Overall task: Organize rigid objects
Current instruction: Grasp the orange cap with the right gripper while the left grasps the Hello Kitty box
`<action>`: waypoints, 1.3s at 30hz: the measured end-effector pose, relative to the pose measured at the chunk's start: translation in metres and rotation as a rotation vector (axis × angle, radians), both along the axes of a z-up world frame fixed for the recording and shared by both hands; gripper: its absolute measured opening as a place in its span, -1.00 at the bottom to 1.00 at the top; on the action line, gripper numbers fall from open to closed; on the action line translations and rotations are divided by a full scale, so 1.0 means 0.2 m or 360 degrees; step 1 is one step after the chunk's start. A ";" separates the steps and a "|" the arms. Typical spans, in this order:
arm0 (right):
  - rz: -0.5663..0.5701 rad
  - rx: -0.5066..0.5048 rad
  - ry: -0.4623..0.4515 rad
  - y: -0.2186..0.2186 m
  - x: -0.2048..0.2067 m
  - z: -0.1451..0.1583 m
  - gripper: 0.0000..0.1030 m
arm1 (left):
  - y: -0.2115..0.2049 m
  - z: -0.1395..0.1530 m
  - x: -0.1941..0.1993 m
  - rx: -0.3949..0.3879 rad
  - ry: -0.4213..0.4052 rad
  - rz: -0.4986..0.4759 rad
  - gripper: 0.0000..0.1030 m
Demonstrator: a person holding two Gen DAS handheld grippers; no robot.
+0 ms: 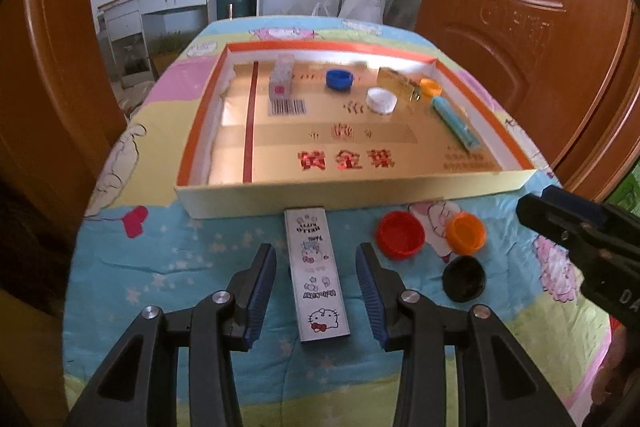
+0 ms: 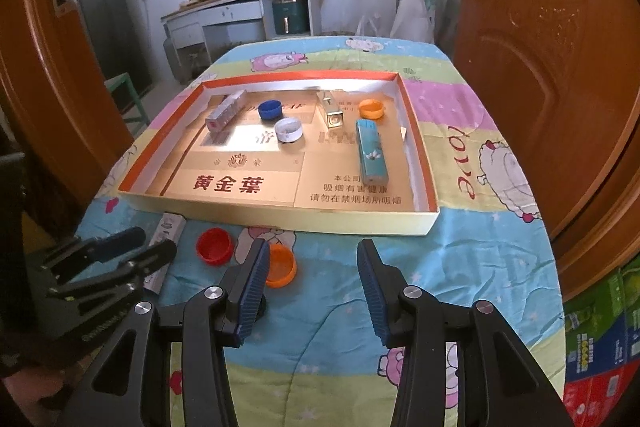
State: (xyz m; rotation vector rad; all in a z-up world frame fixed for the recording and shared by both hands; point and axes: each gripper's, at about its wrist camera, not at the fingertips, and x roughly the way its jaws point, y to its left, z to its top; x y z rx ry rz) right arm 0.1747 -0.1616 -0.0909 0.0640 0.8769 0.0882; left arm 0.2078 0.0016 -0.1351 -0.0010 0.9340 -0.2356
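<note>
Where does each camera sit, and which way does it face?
Left wrist: on the left hand-held gripper, looking down at the Hello Kitty box between its open fingers; the right hand-held gripper enters at the right.
Right wrist: on the right hand-held gripper, above the quilt; the left gripper shows at the left.
Shared: tray, red cap, orange cap.

Cartoon-print quilt (image 1: 168,267) spread over a table. Near its front edge: shallow tray (image 1: 304,201), white box (image 1: 318,273). Beside these, red cap (image 1: 400,234), orange cap (image 1: 466,231), black cap (image 1: 464,278).
</note>
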 end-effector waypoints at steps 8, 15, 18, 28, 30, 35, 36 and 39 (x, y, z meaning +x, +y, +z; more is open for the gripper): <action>0.0056 0.0061 0.0069 0.05 0.03 -0.08 -0.09 | -0.02 -0.04 0.00 0.0095 -0.0035 -0.0019 -0.19; 0.0098 0.0048 0.0125 0.12 0.07 -0.15 -0.09 | 0.02 -0.03 0.00 0.0066 -0.0044 -0.0025 -0.48; 0.0102 0.0024 0.0140 0.14 0.09 -0.17 -0.09 | 0.02 -0.03 -0.01 0.0061 -0.0045 -0.0032 -0.48; 0.0120 -0.0044 0.0172 0.17 0.14 -0.21 -0.40 | 0.04 -0.02 0.00 0.0012 -0.0040 -0.0030 -0.48; 0.0118 -0.0041 0.0171 0.17 0.14 -0.21 -0.40 | 0.05 -0.01 0.00 0.0006 -0.0045 -0.0028 -0.48; 0.0104 -0.0030 0.0144 0.15 0.13 -0.18 -0.40 | 0.07 0.03 -0.02 -0.0012 -0.0072 -0.0017 -0.48; 0.0103 -0.0029 0.0137 0.15 0.13 -0.18 -0.40 | 0.06 0.03 -0.02 -0.0014 -0.0078 -0.0016 -0.48; 0.0098 -0.0024 0.0113 0.14 0.12 -0.15 -0.40 | 0.06 0.06 -0.02 -0.0023 -0.0096 -0.0017 -0.48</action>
